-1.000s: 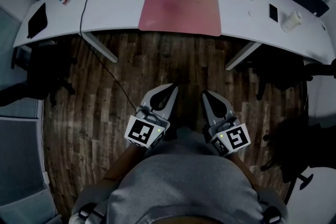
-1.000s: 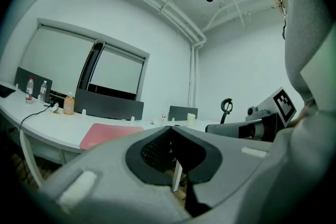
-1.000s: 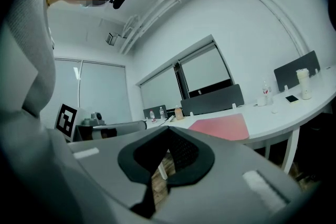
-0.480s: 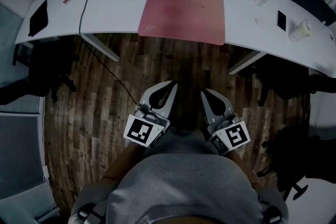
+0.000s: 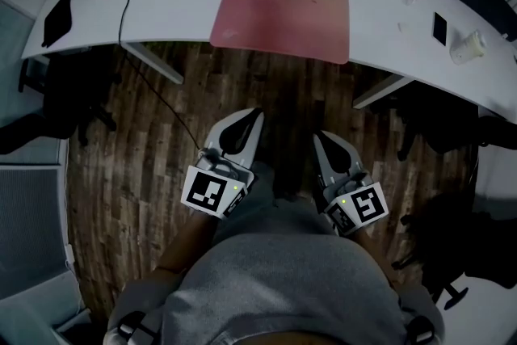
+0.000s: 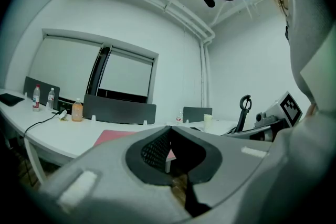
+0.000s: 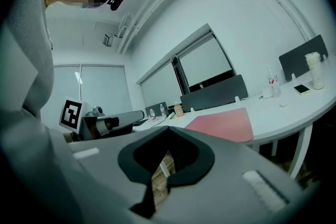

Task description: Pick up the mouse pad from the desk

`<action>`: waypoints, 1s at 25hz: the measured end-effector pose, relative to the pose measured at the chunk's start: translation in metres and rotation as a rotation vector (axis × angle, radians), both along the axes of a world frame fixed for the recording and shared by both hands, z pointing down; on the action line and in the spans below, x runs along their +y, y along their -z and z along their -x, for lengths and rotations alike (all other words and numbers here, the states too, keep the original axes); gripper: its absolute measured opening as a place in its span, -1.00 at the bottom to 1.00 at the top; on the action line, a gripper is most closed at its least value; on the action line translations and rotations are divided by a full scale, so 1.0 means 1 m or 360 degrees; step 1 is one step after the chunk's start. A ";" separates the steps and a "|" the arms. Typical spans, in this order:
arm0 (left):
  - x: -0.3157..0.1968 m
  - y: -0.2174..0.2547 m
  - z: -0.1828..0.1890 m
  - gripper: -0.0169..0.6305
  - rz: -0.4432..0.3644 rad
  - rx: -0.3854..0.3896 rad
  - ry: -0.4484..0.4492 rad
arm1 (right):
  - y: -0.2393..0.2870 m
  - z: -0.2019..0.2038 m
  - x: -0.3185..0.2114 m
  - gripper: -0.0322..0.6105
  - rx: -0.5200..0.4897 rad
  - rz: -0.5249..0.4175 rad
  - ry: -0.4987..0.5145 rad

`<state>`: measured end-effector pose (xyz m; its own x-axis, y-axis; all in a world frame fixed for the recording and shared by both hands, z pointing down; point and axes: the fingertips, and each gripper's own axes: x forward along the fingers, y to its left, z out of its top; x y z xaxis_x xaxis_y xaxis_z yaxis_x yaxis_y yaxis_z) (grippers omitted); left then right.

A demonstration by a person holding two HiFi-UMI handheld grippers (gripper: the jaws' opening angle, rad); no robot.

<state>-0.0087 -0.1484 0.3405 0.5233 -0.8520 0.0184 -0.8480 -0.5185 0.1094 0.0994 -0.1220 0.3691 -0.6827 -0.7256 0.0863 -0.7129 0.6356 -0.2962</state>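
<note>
mouse pad (image 5: 281,10) nearer than before; left tongs (image 5: 255,114) and right tongs (image 5: 317,136) pressed together.

The left gripper (image 5: 254,115) and right gripper (image 5: 317,137) point level ahead, side by side yet apart, each with jaws pressed together on nothing.

You are in an office or meeting room: a long curved white desk (image 5: 178,4) runs across in front of you, with dark divider panels (image 6: 119,112) standing along its far edge and dark office chairs (image 5: 436,125) by its near side. Large windows (image 6: 126,73), plain white walls and a wood-plank floor (image 5: 137,166) surround it. A phone (image 5: 439,28), a tablet (image 5: 56,18) and drink bottles (image 6: 35,98) lie scattered on the desk.
</note>
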 end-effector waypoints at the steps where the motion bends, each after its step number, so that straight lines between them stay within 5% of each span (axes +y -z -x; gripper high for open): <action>1: -0.002 -0.002 0.003 -0.94 0.0005 0.0004 0.0007 | -0.004 0.000 -0.001 -0.89 0.0003 0.0009 -0.0007; 25: -0.209 0.003 0.050 -0.95 -0.0030 0.0053 -0.0182 | 0.010 0.034 -0.204 -0.89 0.0032 -0.0099 -0.0250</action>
<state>-0.0587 -0.3570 0.3378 0.6172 -0.7866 -0.0158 -0.7792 -0.6140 0.1259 0.0658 -0.3259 0.3591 -0.5590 -0.8276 0.0507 -0.8104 0.5324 -0.2445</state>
